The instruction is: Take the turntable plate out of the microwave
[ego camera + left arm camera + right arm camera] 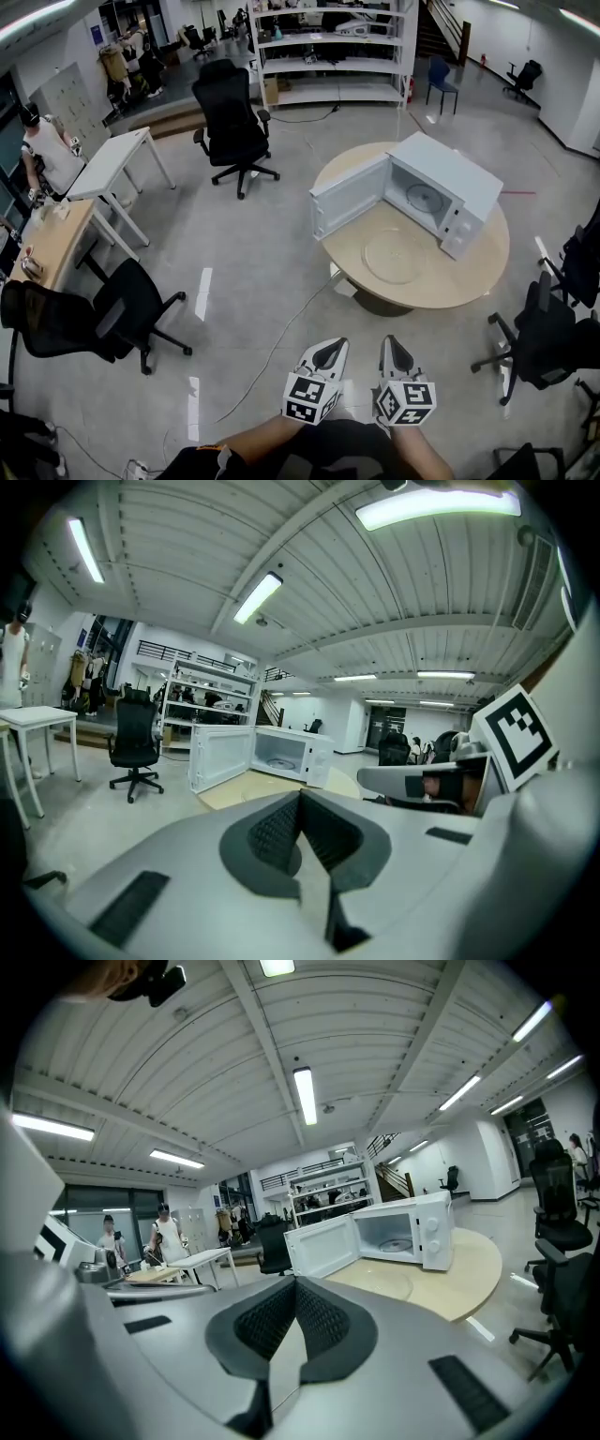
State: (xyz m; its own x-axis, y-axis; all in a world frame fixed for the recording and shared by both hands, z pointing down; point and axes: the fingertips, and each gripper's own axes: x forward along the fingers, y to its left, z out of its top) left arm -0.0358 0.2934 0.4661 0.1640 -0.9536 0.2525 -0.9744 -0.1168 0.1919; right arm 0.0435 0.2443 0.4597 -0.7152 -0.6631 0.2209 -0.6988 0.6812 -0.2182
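Jaws of left gripper [333, 347] and right gripper [393, 345] meet, empty, well apart from the clear glass turntable plate [396, 255] lying on the round wooden tabletop [473, 281] before the open white microwave [455, 178].

Round table [480, 277], office chair [231, 114], shelves [328, 66]

A grey floor [253, 253] spreads wide. White shelving [328, 56] stands at 12 o'clock, a black office chair [230, 117] at 11, a white desk [112, 164] at 10, and the round wooden worktop [469, 281] at 1. Strip lights [256, 596] line the ribbed ceiling [187, 555].
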